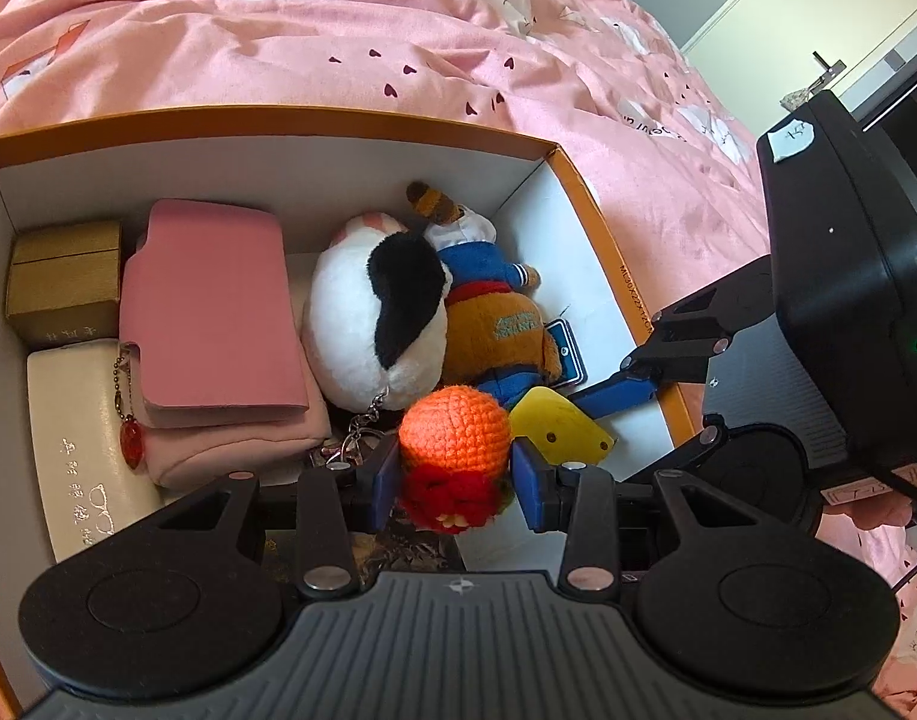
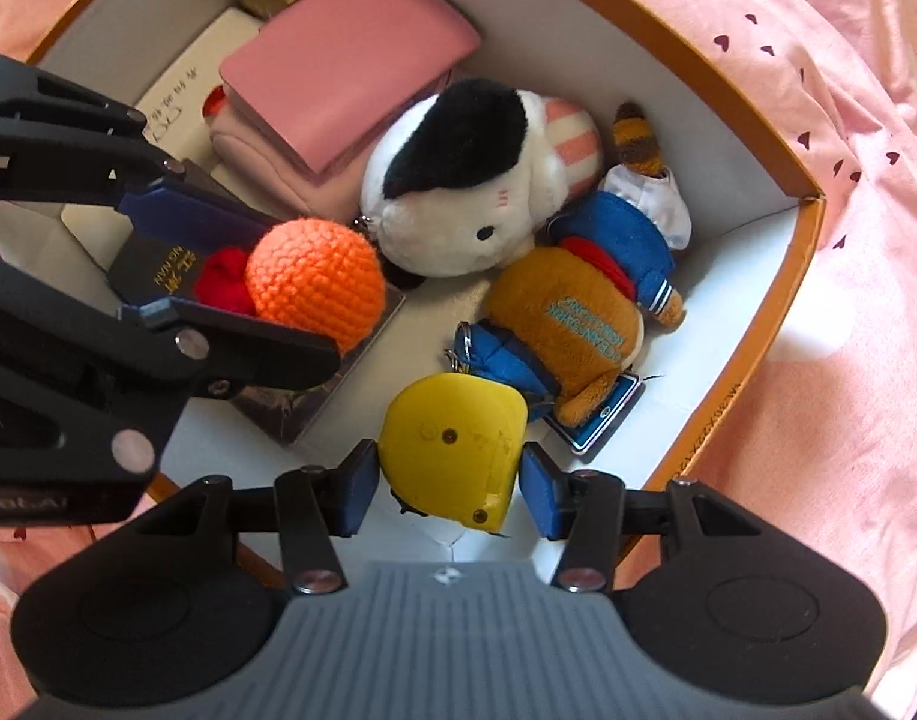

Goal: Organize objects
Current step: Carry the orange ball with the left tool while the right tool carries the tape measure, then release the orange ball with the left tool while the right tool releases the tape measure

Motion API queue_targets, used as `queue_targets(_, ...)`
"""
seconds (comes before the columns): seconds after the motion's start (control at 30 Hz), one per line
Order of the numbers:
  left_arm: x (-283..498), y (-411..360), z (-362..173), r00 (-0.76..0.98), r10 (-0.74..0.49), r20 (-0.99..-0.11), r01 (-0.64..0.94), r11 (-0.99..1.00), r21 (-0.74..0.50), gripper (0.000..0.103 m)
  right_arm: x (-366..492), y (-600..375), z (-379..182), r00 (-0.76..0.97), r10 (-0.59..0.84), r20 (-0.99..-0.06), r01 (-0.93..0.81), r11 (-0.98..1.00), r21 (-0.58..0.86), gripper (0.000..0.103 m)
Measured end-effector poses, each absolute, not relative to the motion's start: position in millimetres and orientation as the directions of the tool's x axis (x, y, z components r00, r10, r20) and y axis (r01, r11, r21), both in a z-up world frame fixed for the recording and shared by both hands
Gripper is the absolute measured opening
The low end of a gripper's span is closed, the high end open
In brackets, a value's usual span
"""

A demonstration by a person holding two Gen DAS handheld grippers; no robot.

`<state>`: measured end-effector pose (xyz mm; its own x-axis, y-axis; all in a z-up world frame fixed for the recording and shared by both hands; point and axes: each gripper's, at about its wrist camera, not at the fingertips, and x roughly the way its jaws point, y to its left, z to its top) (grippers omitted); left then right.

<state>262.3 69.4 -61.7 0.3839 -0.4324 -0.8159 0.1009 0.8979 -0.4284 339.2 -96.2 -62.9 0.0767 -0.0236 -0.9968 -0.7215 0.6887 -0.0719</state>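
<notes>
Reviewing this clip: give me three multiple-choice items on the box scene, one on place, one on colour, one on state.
1. Where does the pink wallet lie?
A. on the bedspread
B. inside the box
C. on the floor

2. What colour is the crochet ball in the left tool?
A. green
B. purple
C. orange

3. What does the right tool grip?
A. yellow tape measure
B. white plush
C. nothing

Answers: 1 B, the box walls surround the wallet; 2 C, orange yarn shows between the pads; 3 A, the tape measure sits between the right tool's pads.
</notes>
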Motion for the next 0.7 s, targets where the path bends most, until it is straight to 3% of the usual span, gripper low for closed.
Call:
queue_targets(0.3,266,72,-68,0.359,-0.449,-0.818,0.076,0.888,-0.454,0.045,338,-89,-70,0.059,-0.099,-0.993,-0.743,0.660,-0.110,0.053)
queue_targets(0.7,270,65,-73,0.321,-0.452,-0.832,0.070,0.888,-0.455,0.045,334,-103,-52,0.085,-0.063,-0.994,-0.733,0.672,-0.105,0.060)
